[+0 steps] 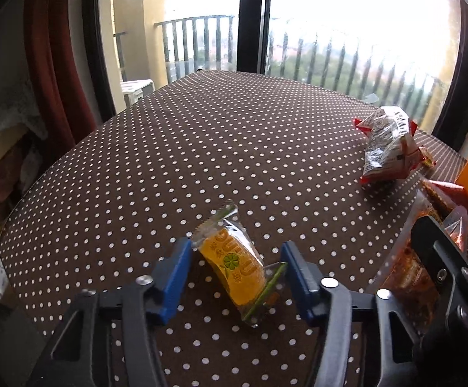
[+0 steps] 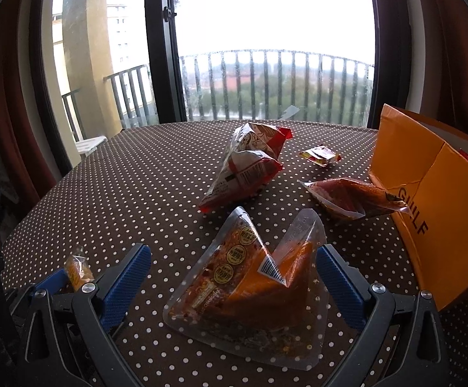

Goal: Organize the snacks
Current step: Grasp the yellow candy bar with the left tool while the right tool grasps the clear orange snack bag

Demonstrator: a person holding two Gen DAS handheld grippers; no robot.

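A small yellow snack packet (image 1: pixel 234 264) with a green clover print stands tilted between the blue pads of my left gripper (image 1: pixel 235 267). The pads press on its two sealed ends, so the gripper is shut on it. The right wrist view shows the same packet (image 2: pixel 77 271) at the lower left. My right gripper (image 2: pixel 234 280) is open and straddles a large clear pouch (image 2: pixel 250 283) of orange-brown snack lying on the table. Its right pad is close to the pouch's edge and its left pad stands apart from it.
On the brown polka-dot tablecloth (image 2: pixel 137 193) lie a red-and-white bag (image 2: pixel 247 164), a small red-yellow sachet (image 2: pixel 319 155) and a dark red pouch (image 2: pixel 347 200). An open orange box (image 2: pixel 434 193) stands at the right edge. A window and balcony railing are behind the table.
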